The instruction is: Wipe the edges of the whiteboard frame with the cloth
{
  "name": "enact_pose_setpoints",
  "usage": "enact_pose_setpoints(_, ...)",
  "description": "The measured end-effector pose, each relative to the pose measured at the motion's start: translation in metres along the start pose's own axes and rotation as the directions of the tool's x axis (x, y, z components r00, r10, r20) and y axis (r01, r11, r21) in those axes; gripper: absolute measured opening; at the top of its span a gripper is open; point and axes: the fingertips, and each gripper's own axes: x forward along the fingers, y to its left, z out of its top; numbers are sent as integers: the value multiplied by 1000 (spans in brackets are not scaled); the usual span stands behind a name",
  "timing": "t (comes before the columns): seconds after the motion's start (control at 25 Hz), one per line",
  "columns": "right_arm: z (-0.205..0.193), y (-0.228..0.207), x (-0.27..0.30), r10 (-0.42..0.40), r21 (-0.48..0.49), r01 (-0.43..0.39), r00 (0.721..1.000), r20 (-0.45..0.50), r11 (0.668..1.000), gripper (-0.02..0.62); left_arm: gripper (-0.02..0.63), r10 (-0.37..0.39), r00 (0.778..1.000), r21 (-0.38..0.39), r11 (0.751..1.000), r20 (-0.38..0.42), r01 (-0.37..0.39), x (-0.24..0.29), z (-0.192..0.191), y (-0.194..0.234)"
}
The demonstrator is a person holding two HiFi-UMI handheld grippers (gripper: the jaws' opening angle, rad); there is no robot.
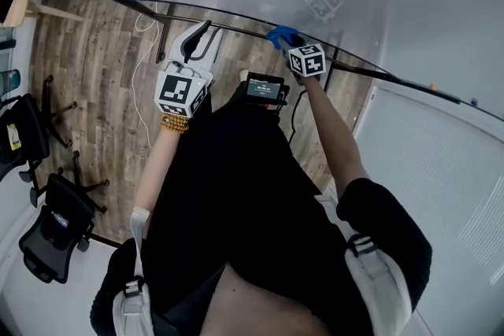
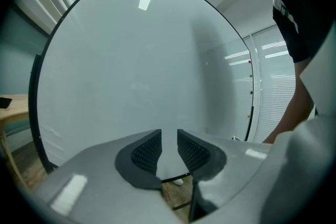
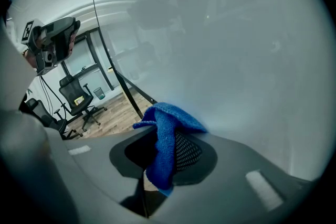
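Blue cloth [image 3: 163,145] is hanging pinched in the right tongs [image 3: 167,139] at the frame [image 1: 370,72], while the left tongs [image 2: 169,147] are gaping slightly, empty.

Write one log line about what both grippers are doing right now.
right gripper: shut on blue cloth | cloth: at whiteboard frame | left gripper: open, empty, facing whiteboard

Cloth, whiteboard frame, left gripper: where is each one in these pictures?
cloth [image 3: 163,144]: right gripper view, on the fold hanging between the jaws.
frame [image 2: 33,107]: left gripper view, on its black left edge.
left gripper [image 2: 168,137]: left gripper view, midway between its open fingertips.
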Motion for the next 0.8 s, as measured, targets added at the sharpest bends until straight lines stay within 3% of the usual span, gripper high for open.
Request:
enact_pose_setpoints(0.4,8,13,-9,-26,13,26,999,26,1000,107,193,-22,1000,30,999,3,22,-7,17,8)
enact_pose_setpoints(0.6,11,23,-2,-43,-41,43,999,18,998,107,193,-59,998,54,997,6,58,-6,19,9)
enact_pose_setpoints(0.8,16,28,0,-79,16,78,997,26,997,109,193,-91,996,55,994,4,91,-10,24,25)
